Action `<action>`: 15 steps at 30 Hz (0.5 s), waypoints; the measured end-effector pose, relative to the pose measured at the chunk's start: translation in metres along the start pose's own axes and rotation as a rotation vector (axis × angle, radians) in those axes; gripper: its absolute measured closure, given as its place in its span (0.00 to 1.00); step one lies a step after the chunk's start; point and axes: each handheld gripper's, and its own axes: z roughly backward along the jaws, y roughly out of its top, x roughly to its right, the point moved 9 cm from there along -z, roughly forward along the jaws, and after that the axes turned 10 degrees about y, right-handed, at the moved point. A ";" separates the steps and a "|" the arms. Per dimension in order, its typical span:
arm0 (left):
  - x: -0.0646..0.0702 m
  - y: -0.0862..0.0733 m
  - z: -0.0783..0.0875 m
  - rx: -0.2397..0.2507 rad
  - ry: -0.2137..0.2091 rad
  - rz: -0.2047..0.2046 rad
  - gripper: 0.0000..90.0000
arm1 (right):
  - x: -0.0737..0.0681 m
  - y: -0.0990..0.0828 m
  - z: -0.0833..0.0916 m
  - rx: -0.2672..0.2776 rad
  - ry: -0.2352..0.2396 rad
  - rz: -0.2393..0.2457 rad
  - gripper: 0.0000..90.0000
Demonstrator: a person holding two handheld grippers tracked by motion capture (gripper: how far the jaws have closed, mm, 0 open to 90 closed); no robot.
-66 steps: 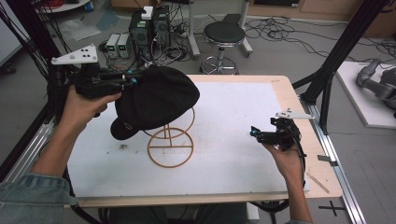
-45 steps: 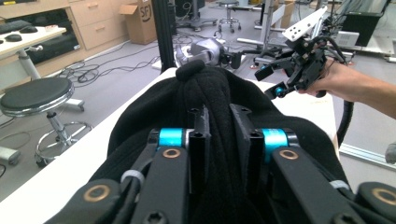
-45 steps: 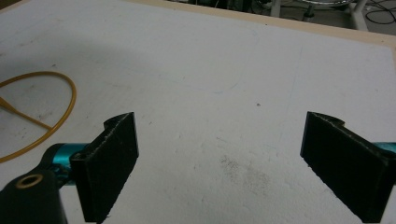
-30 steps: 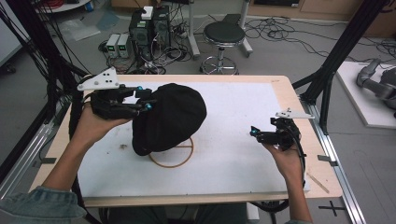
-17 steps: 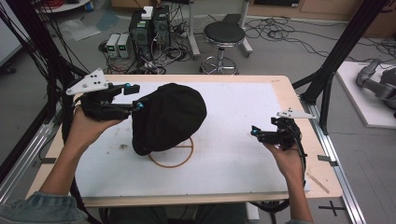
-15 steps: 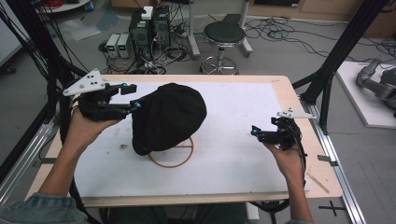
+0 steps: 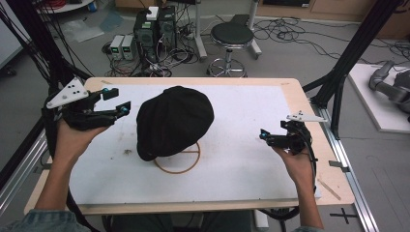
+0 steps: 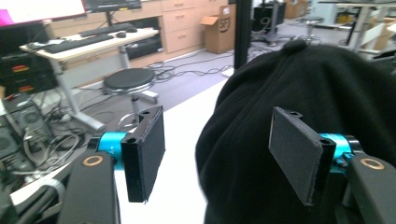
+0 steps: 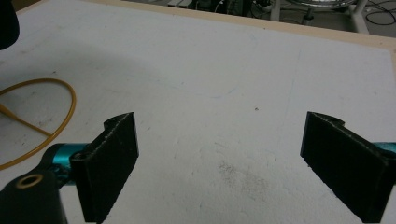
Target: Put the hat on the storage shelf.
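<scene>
A black flat cap point(image 7: 174, 121) sits draped over a thin wire stand, whose ring base point(image 7: 179, 162) shows on the white mat below the brim. My left gripper point(image 7: 116, 100) hovers just left of the cap, open and apart from it. In the left gripper view the cap point(image 8: 299, 93) bulges close ahead, partly behind the right-hand pad point(image 8: 294, 161), and nothing lies between the jaws of the left gripper point(image 8: 219, 158). My right gripper point(image 7: 265, 137) rests near the table's right side, open over bare mat point(image 9: 219, 163), with the ring point(image 9: 56, 93) off to its left.
The white mat point(image 7: 241, 159) covers a wooden table with an exposed edge point(image 7: 309, 121) on the right, where a small stick point(image 7: 329, 188) lies. Black frame posts point(image 7: 348, 63) stand at the corners. A stool point(image 7: 232, 36) and computers point(image 7: 154, 29) sit on the floor beyond.
My left gripper brought the cap down onto the wire stand, let go of it and drew back to the left. The right gripper has stayed put.
</scene>
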 end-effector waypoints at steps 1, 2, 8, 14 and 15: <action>-0.005 -0.004 0.001 -0.006 0.021 -0.003 0.39 | 0.000 0.000 0.000 0.001 -0.001 0.001 0.12; -0.007 -0.006 0.001 -0.007 0.032 -0.002 0.38 | -0.001 0.000 0.000 0.001 -0.001 0.004 0.12; -0.026 -0.029 0.004 -0.018 0.085 0.047 0.36 | -0.001 0.000 0.000 0.005 -0.002 0.005 0.12; -0.041 -0.051 0.008 -0.034 0.134 0.081 0.34 | -0.001 0.001 0.000 0.005 -0.002 0.004 0.12; -0.044 -0.056 0.009 -0.039 0.149 0.084 0.34 | -0.001 0.001 -0.001 0.003 -0.003 0.005 0.12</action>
